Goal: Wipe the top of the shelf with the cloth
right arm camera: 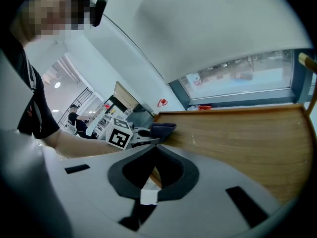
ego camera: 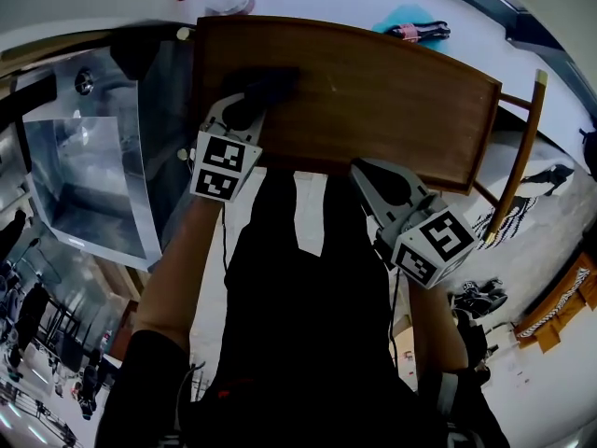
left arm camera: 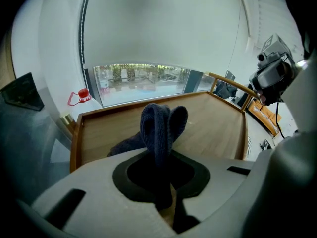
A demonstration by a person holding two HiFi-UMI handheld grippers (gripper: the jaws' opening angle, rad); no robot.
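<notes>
Head view: left gripper (ego camera: 244,112) grips one cloth (ego camera: 272,84) on one shelf (ego camera: 382,101).

Brown wooden shelf top (ego camera: 373,101) with a low raised rim on all sides. The surface is mostly bare wood with the grain showing. One dark blue knitted cloth (ego camera: 266,87) lies on it near the person's left end. The cloth is bunched, with one part flat on the wood and one fold raised off it. Nothing else lies on the top.
</notes>
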